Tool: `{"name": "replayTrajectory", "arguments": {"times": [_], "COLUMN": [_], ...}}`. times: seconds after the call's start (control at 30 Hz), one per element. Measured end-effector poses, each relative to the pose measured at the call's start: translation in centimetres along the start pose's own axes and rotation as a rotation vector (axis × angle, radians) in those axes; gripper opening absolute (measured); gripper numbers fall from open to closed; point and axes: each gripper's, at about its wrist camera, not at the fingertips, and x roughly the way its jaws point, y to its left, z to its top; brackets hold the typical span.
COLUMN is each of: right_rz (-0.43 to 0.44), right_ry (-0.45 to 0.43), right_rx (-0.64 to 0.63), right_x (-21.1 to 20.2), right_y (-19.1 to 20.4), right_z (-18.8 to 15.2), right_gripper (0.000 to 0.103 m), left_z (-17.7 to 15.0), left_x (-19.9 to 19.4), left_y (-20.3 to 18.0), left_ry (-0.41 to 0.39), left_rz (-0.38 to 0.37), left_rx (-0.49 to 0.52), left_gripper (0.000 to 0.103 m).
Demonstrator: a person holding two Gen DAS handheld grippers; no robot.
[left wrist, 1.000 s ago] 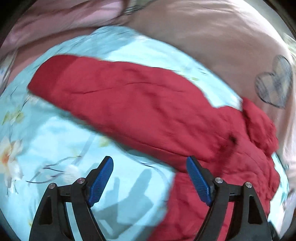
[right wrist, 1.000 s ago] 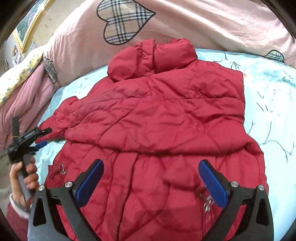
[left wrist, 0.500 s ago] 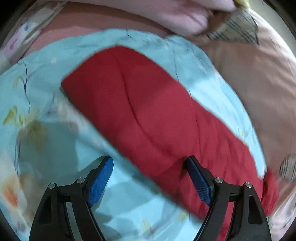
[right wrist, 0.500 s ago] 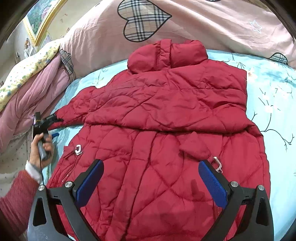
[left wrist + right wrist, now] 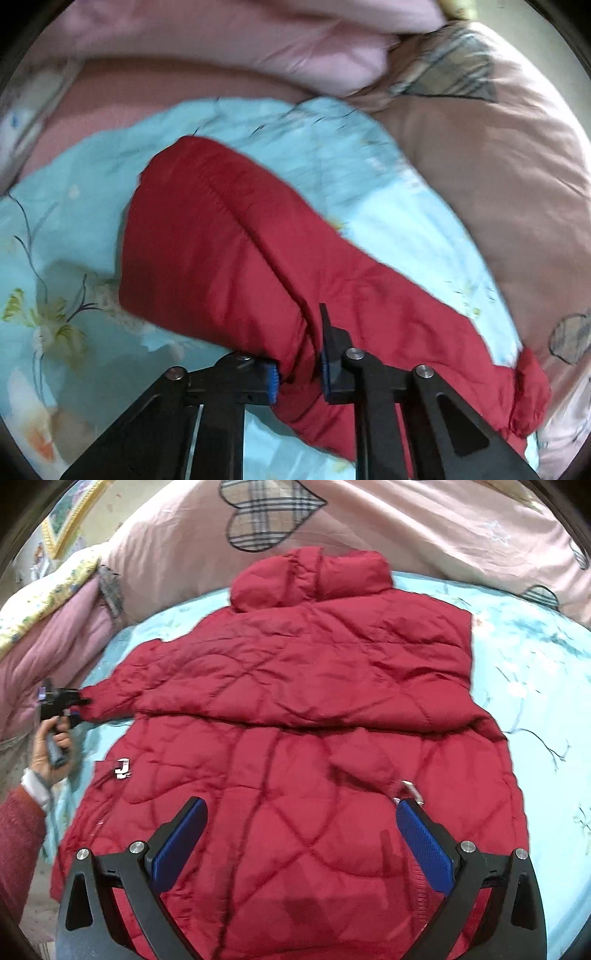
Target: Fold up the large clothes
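A red quilted puffer jacket (image 5: 303,738) lies spread on a light blue floral sheet (image 5: 528,664), collar at the far end, one sleeve folded across its chest. My left gripper (image 5: 297,373) is shut on the jacket's other sleeve (image 5: 221,240), which stretches out over the sheet (image 5: 66,229). In the right wrist view the left gripper (image 5: 79,705) holds that sleeve's end at the far left. My right gripper (image 5: 301,834) is open and empty, hovering above the jacket's lower part.
A pink duvet with plaid hearts (image 5: 369,528) is bunched along the far side of the bed. Pink bedding (image 5: 44,657) is piled at the left. The duvet also borders the sheet in the left wrist view (image 5: 498,166).
My left gripper moved onto the sleeve and closed on it; it was open before. The right gripper moved back a little and stays open.
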Motion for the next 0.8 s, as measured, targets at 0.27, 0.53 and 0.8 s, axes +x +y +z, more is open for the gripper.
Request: {"name": "replayTrajectory", "arguments": {"times": [0.27, 0.53, 0.8], "right_rz": [-0.039, 0.020, 0.073], "right_ry": [0.007, -0.009, -0.040], "right_rx": [0.013, 0.027, 0.114], "right_x": [0.2, -0.6, -1.9], "right_y": [-1.1, -1.2, -3.1], "right_z": [-0.2, 0.3, 0.9], "right_gripper": [0.103, 0.103, 0.103], "left_z": [-3.7, -9.8, -16.1], "left_x": [-7.0, -10.5, -10.1], "left_y": [-7.6, -14.8, -20.6], "left_ry": [-0.096, -0.025, 0.046], "left_rz": [-0.182, -0.368, -0.438], "left_rx": [0.221, 0.423, 0.607], "left_gripper": [0.011, 0.011, 0.011]}}
